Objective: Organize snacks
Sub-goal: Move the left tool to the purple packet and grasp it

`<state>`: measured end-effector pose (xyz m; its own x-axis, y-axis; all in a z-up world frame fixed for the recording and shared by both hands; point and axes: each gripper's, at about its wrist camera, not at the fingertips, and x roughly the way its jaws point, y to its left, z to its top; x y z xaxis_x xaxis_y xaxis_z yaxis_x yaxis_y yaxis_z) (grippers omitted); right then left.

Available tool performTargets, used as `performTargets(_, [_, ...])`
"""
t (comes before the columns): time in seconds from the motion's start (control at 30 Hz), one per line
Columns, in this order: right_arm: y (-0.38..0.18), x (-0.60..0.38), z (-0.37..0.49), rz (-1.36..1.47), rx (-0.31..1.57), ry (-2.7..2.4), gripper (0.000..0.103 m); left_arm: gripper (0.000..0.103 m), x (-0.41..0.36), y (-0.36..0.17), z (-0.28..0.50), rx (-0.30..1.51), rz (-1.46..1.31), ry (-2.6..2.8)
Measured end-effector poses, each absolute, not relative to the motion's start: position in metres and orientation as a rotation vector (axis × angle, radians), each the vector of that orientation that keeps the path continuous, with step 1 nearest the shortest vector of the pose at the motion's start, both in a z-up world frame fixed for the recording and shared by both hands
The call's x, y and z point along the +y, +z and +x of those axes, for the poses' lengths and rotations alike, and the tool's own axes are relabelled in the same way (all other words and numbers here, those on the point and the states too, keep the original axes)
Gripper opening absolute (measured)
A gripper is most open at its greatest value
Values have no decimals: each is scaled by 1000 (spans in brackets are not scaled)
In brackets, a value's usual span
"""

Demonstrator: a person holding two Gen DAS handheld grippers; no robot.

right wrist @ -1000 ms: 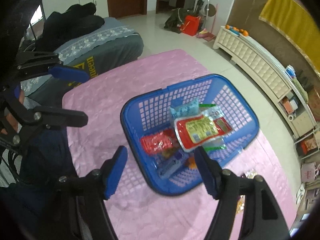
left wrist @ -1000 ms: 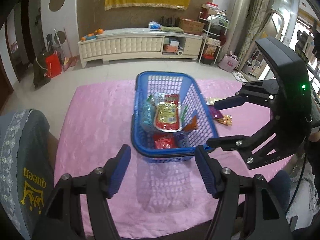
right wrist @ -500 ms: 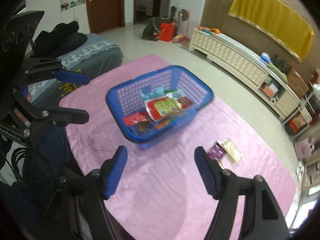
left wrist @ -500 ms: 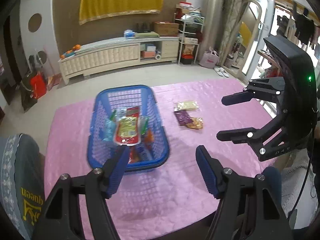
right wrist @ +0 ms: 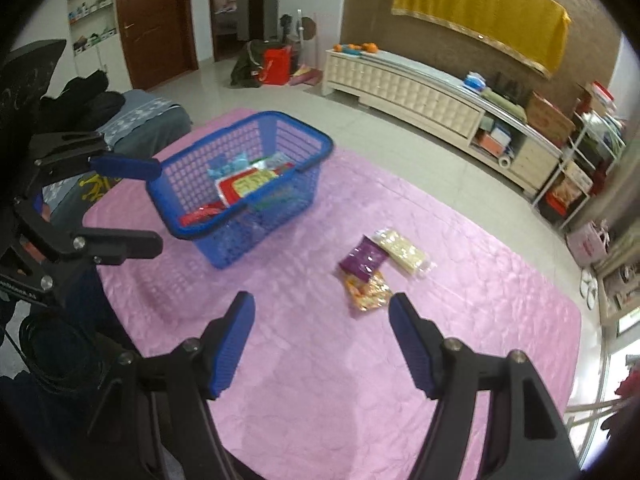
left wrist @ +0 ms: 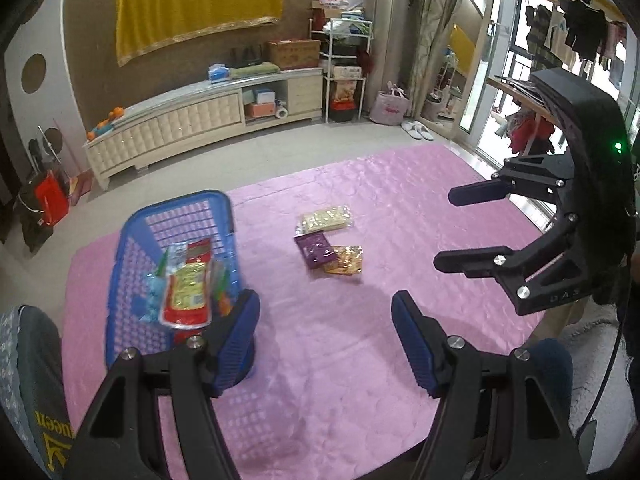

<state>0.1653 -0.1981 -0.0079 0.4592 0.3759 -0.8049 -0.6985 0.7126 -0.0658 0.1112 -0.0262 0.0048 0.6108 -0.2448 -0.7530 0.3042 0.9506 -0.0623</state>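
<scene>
Both grippers hung over the pink cloth point(left wrist: 420, 200), and neither had anything in it: the left gripper point(left wrist: 325, 336) stood with its jaws wide apart over bare fabric, and the right gripper point(right wrist: 322, 334) was just as wide, its blue pads clear of everything. The blue basket point(right wrist: 192, 168) sat toward the cloth's left side, near the far edge, already loaded with a red and yellow packet point(left wrist: 186, 294) and a few others. Three snacks waited out in the open middle: a pale packet point(right wrist: 404, 254), a purple packet point(right wrist: 364, 260) touching it, and an orange packet point(right wrist: 366, 292) tucked partly under the purple one. The orange one lay just ahead of the right gripper's tips. Between that little cluster and the basket ran a clear strip of cloth, and plenty of open pink stretched to the right-hand edge.
</scene>
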Motion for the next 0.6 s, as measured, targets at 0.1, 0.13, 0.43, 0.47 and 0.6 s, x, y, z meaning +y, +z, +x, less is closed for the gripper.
performTargets(0.1, [-14,-209,175,-420,861,613,74,69,-35,-4,129,882,70,-315])
performTargets(0.13, [-16,-212,177,-420,847,572,74,69,-38,-7,132,887,69,-314])
performTargets(0.43, [-52,-238,220,-268,903,411,74,72,-67,-46,184,977,71,-306])
performTargets(0.47, [-58,-242,227,-245,912,398,74,72,-69,-51,190,987,70,-302])
performTargets(0.6, [-81,-249,248,-230,946,334,74,72,-76,-70,216,1024,50,-251])
